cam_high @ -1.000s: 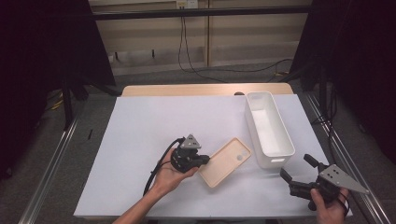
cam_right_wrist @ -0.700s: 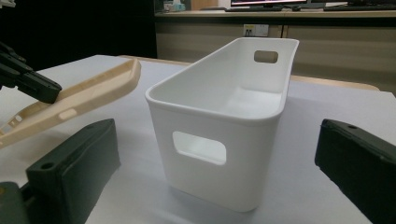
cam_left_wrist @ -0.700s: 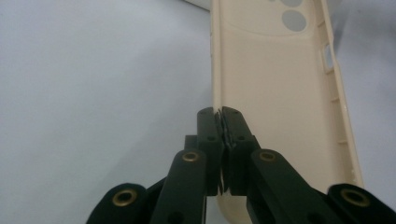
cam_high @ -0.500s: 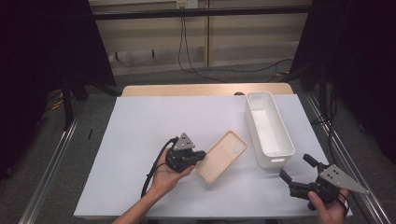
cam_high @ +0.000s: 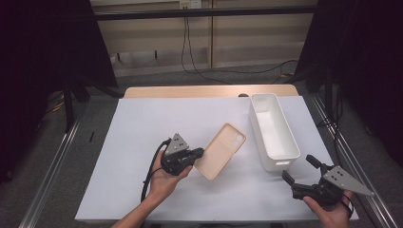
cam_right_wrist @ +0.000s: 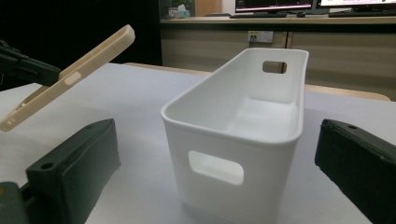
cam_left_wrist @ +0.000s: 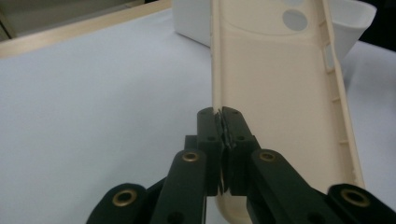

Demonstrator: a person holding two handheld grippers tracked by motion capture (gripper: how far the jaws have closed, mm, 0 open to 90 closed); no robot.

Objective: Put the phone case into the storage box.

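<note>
— Left gripper (cam_high: 198,153)?
— Pinched tight on the long edge of the case (cam_high: 220,150), near its lower end. Jaws pressed flat against the thin wall in the left gripper view, nothing between them but that rim.

— Case (cam_left_wrist: 275,93) itself?
— Beige phone case, hollow side facing the camera above, camera cutout at the far end. Lifted off the sheet (cam_high: 142,133) and tilted, far end higher, as seen from the right gripper view where the case (cam_right_wrist: 65,77) slants up toward the top left. Stretches away from the left jaws toward the bin (cam_high: 273,130), just beside its near left wall from above, though apart from it.

— Right gripper (cam_high: 300,172)?
— Spread wide, empty. Held low at the near right corner of the table (cam_high: 204,91), just short of the bin's near end. Well apart from the case.

— Seen from its own camera?
— One black jaw at each side of the bin (cam_right_wrist: 238,126), handle slot of the near wall straight ahead between them. No contact with the bin that can be made out.

— Bin contents?
— White inside, nothing visible in the part that shows. Standing upright on the sheet, long axis running away from the person.

— Hands?
— Left hand (cam_high: 164,178) wrapped under its gripper, cable (cam_high: 151,166) looping down beside the wrist. Right hand (cam_high: 332,211) at the bottom edge.
</note>
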